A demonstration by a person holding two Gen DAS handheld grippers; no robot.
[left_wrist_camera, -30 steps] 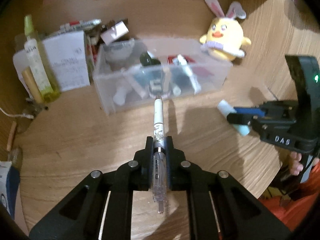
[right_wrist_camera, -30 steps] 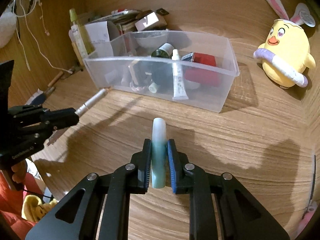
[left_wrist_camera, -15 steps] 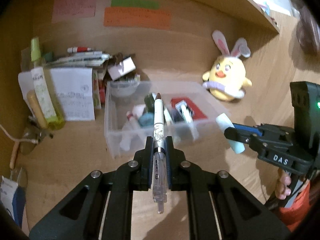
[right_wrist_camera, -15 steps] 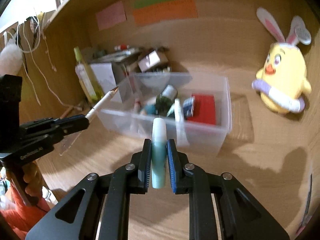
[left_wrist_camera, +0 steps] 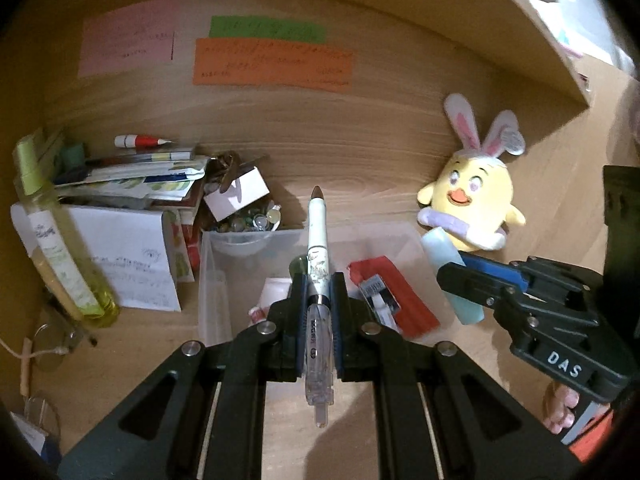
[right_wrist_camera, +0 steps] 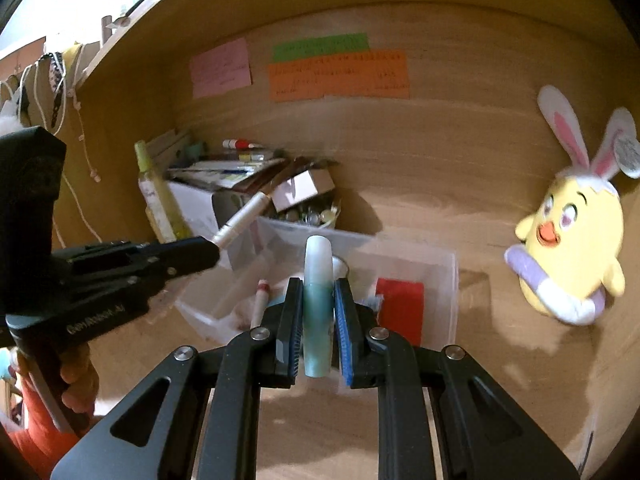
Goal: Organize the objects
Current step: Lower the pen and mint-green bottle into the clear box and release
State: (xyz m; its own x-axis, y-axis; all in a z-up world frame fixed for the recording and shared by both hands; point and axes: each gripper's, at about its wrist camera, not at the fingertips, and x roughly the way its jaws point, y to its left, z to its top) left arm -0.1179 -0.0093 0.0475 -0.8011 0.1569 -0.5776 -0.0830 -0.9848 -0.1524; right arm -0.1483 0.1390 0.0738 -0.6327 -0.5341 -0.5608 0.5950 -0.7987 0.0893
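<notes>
My left gripper (left_wrist_camera: 318, 288) is shut on a white pen (left_wrist_camera: 317, 236) that points forward, held above the clear plastic bin (left_wrist_camera: 216, 280). It also shows in the right wrist view (right_wrist_camera: 208, 254), with the pen (right_wrist_camera: 244, 220) sticking out. My right gripper (right_wrist_camera: 318, 300) is shut on a pale teal tube (right_wrist_camera: 318, 280), held above the same bin (right_wrist_camera: 452, 280). In the left wrist view it (left_wrist_camera: 452, 276) holds the tube (left_wrist_camera: 444, 252) over the bin's right end. The bin holds a red box (left_wrist_camera: 396, 300), tubes and small items.
A yellow chick plush with bunny ears (left_wrist_camera: 472, 204) sits right of the bin. A green bottle (left_wrist_camera: 60, 248), a white paper pad (left_wrist_camera: 128, 256), stacked packets and a bowl of small trinkets (left_wrist_camera: 244, 220) crowd the left back. Coloured notes (left_wrist_camera: 272, 60) hang on the wooden back wall.
Both grippers have risen and moved forward over the bin, each still holding its object. The view now looks down into the bin from higher up.
</notes>
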